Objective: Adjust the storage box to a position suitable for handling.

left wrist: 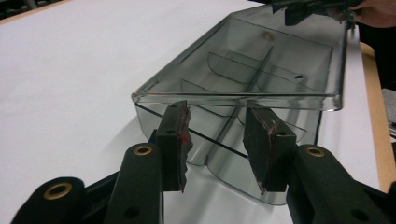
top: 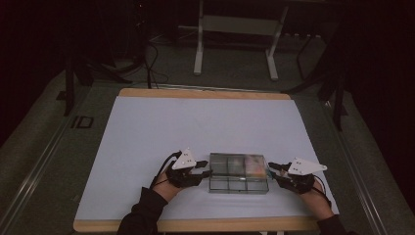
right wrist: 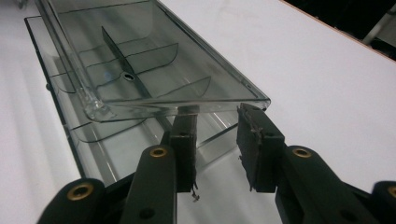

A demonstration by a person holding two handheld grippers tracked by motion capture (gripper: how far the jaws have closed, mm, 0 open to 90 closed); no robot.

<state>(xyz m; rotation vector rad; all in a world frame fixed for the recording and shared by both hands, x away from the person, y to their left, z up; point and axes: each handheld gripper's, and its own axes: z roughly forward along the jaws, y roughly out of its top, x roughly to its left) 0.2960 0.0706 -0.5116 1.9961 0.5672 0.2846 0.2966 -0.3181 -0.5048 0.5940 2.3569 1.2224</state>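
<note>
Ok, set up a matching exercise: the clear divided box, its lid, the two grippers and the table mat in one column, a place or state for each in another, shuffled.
Things:
1. clear divided box
2. lid
3. left gripper
4. right gripper
5. white mat

Places or states:
A. covers the wooden tabletop
B. at the box's right end, open
C. rests on the mat between the grippers
D. raised above the compartments
E. at the box's left end, open

Pairs: 1-C, 2-D, 3-E, 4-B, 5-A
</note>
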